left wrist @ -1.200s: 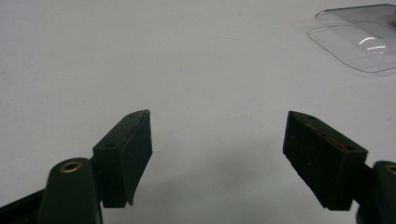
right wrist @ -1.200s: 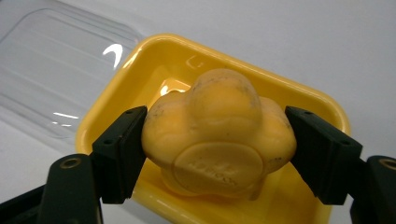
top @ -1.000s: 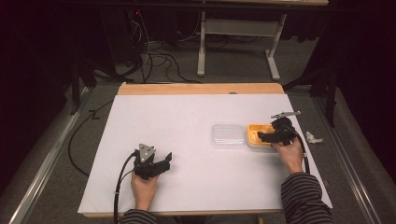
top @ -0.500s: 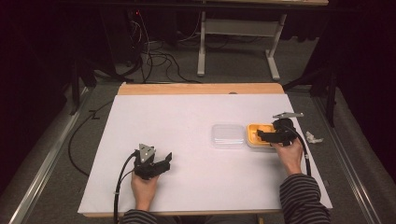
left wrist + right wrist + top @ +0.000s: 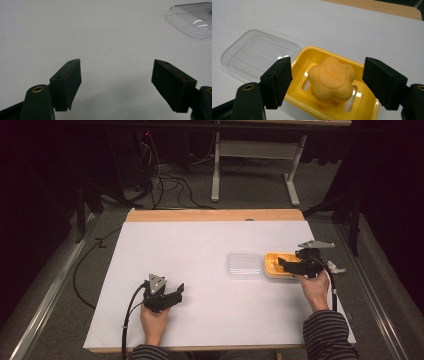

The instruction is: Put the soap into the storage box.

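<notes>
Barely any change from the earlier frames: my right gripper (image 5: 289, 265) has crept slightly toward the soap, the left one hasn't budged. Near to far: left gripper (image 5: 172, 295) rests on the white table (image 5: 200, 250) at my near left, jaws spread, nothing between them. In the left gripper view the clear lid (image 5: 193, 20) lies well off ahead. Right gripper (image 5: 327, 85) hangs low over the yellow dish (image 5: 312, 53), jaws spread wide on either side of the soap (image 5: 331, 78), not touching it as far as I can tell. Soap sits in the dish, flower-shaped, stamped face up. Lid (image 5: 259, 53) lies flat just beside the dish, past it. Step looks like reaching for the soap, grasp not yet made. Next I'd lower a touch, centre on the soap and close gently; it could slip.
</notes>
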Demonstrator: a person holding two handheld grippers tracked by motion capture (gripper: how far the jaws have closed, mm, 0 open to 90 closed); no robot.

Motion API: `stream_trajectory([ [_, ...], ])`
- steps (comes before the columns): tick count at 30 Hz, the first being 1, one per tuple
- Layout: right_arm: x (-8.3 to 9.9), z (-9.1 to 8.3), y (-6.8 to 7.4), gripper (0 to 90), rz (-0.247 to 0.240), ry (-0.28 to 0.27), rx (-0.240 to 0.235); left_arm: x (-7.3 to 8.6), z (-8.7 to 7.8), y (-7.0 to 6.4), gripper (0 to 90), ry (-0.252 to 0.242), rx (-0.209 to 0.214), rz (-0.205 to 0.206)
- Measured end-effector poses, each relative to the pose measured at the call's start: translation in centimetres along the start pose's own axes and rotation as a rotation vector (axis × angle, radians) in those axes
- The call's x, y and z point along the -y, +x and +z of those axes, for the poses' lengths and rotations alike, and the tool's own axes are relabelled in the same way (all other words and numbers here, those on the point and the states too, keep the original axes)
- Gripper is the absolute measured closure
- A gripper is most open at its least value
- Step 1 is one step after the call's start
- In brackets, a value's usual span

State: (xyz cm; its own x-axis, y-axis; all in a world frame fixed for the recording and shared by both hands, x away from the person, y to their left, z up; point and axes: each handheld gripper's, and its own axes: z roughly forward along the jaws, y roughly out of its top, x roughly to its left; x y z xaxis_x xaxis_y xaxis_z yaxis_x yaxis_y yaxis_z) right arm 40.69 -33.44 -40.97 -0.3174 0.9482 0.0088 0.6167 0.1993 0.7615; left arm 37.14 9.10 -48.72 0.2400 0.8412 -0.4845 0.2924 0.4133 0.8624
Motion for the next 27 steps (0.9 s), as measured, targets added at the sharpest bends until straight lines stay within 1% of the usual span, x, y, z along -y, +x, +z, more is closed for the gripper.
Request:
stream_trajectory([
  [3,0.1,-0.4,0.0,23.5,0.005,-0.015,0.002,0.0,-0.1,0.0,24.4,-0.001,0.005,0.003],
  [5,0.2,-0.4,0.0,21.5,0.007,-0.024,0.006,0.0,-0.1,-0.1,24.4,-0.003,0.008,0.004],
  [6,0.2,-0.6,0.0,18.7,0.018,-0.031,0.008,0.0,-0.1,-0.1,24.3,-0.003,0.008,0.004],
  [8,0.1,-0.9,0.1,17.2,0.023,-0.047,0.012,0.0,-0.1,0.0,24.3,-0.001,0.007,0.002],
  [10,0.0,-1.1,0.2,17.1,0.026,-0.052,0.011,0.0,-0.1,0.0,24.3,-0.001,0.007,0.002],
  [11,0.0,-1.8,0.3,19.4,0.016,-0.08,-0.001,0.0,-0.1,-0.1,24.3,-0.001,0.008,0.003],
  [13,0.1,-2.0,0.4,19.8,0.019,-0.085,-0.004,0.0,-0.1,-0.1,24.3,0.0,0.008,0.004],
  [14,0.3,-2.4,0.6,20.7,0.007,-0.098,0.016,0.0,0.0,0.0,24.3,0.0,0.006,0.002],
  [15,0.3,-2.4,0.6,20.7,0.007,-0.098,0.016,0.0,0.0,0.0,24.3,0.0,0.006,0.002],
  [17,0.8,-2.9,0.6,22.3,0.0,-0.117,0.023,0.0,0.0,0.0,24.3,-0.001,0.005,0.002],
  [19,0.8,-3.0,0.6,22.5,0.007,-0.118,0.025,0.0,0.0,0.0,24.3,-0.001,0.005,0.002],
  [20,0.9,-3.2,0.5,22.6,-0.002,-0.124,0.023,0.0,0.0,0.0,24.3,0.0,0.004,0.001],
  [21,1.0,-3.4,0.5,22.6,0.005,-0.126,0.018,0.0,0.0,0.0,24.3,0.0,0.003,0.003],
  [23,1.1,-3.7,0.5,22.6,0.003,-0.137,0.018,0.0,0.0,0.0,24.3,0.002,0.003,0.0],
  [24,1.3,-4.0,0.5,22.7,0.01,-0.142,0.008,0.0,0.0,0.0,24.3,0.001,0.003,0.001],
  [25,1.3,-4.0,0.5,22.7,0.01,-0.142,0.008,0.0,0.0,0.0,24.3,0.001,0.003,0.001],
  [26,1.4,-4.2,0.5,22.7,0.001,-0.152,-0.005,0.0,0.0,0.0,24.3,0.001,0.003,0.001],
  [27,1.5,-4.3,0.6,22.8,0.005,-0.156,-0.005,0.0,0.0,0.0,24.3,0.001,0.003,0.003],
])
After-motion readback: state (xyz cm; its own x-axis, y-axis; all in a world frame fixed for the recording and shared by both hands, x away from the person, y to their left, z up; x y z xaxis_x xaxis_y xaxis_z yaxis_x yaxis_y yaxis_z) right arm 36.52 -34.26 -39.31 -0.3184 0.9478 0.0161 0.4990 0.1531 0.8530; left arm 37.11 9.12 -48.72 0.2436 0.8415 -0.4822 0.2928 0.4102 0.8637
